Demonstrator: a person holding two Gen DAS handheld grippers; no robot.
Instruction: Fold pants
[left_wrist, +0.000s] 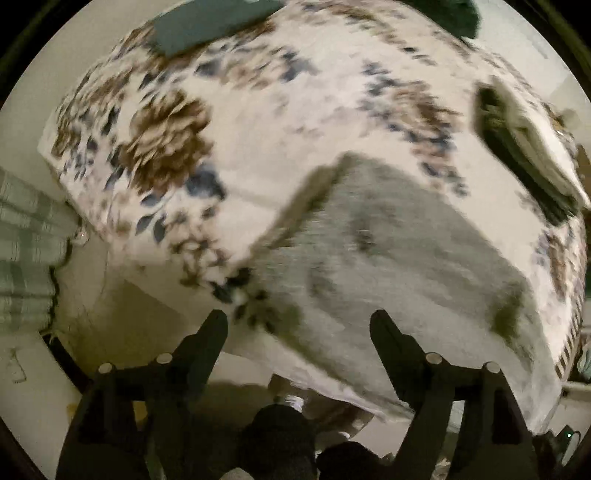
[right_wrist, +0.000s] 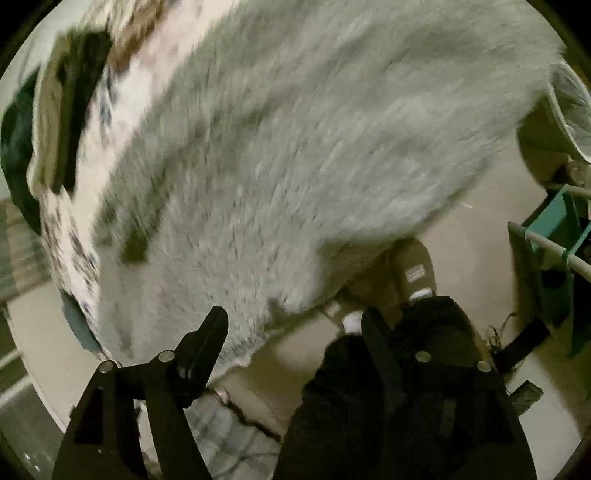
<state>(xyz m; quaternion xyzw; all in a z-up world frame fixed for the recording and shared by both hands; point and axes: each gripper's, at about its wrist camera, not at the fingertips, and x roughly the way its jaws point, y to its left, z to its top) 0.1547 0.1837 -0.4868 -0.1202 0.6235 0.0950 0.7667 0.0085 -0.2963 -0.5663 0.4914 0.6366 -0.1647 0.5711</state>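
Observation:
The pants (left_wrist: 388, 240) are fluffy grey fabric lying flat on a floral bed cover (left_wrist: 258, 110), close to its near edge. In the right wrist view the same grey pants (right_wrist: 295, 147) fill most of the picture, their near hem just beyond the fingers. My left gripper (left_wrist: 299, 321) hangs above that edge, jaws wide apart with nothing between them. My right gripper (right_wrist: 293, 317) is also open and empty, pointing steeply down over the pants' hem and the floor. Both pictures are blurred.
A folded stack of dark and pale clothes (left_wrist: 524, 147) lies on the bed right of the pants. A teal item (left_wrist: 207, 26) lies at the far side. A plaid cloth (left_wrist: 26, 251) hangs at left. A person's shoe (right_wrist: 413, 273) and a teal rack (right_wrist: 554, 229) stand on the floor.

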